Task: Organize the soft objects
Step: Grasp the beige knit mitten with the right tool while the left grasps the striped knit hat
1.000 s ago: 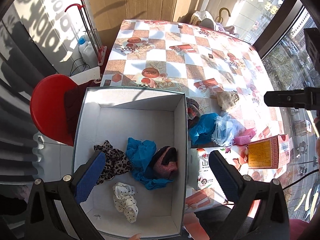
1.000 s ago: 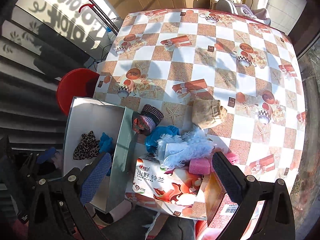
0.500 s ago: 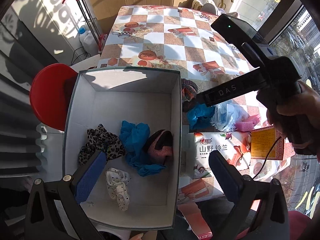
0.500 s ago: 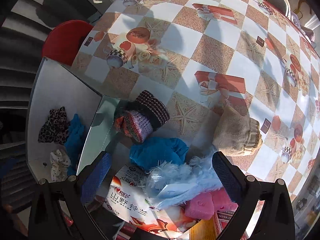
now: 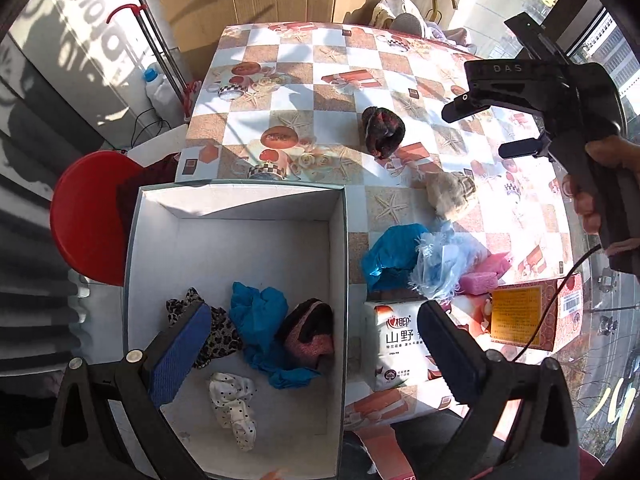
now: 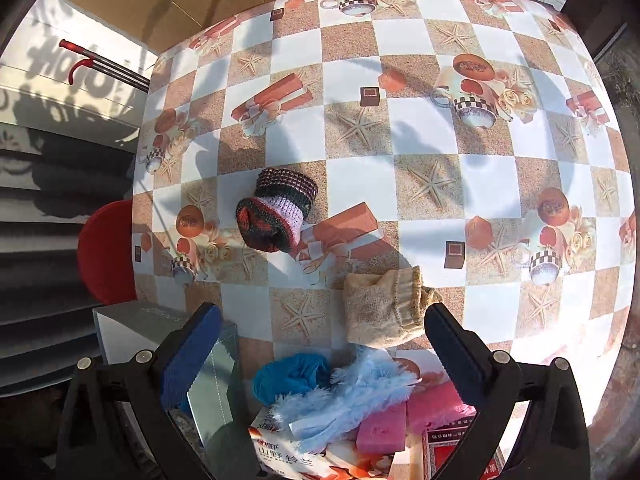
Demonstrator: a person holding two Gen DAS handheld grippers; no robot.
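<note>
A grey box (image 5: 338, 240) with a white inside holds a leopard-print cloth (image 5: 218, 330), a blue cloth (image 5: 260, 312), a pink-and-black knit (image 5: 310, 332) and a white dotted cloth (image 5: 234, 400). My left gripper (image 5: 308, 352) is open above the box's near part. On the table lie a dark knit roll (image 6: 276, 210), a beige sock (image 6: 384, 308), a blue cloth (image 6: 288, 374), a light-blue fluffy piece (image 6: 352, 396) and pink sponges (image 6: 408, 416). My right gripper (image 6: 320, 360) is open and empty above this pile; it also shows in the left wrist view (image 5: 488, 128).
A tissue pack (image 5: 396, 344) and a red-and-yellow carton (image 5: 528, 316) lie at the table's near edge beside the box. A red stool (image 5: 84, 216) stands left of the table. The checkered tablecloth (image 6: 440, 128) stretches far behind the pile.
The dark knit roll now lies farther out on the table, away from the box. My right gripper has pulled back and up to the right. My left gripper stays open over the box.
</note>
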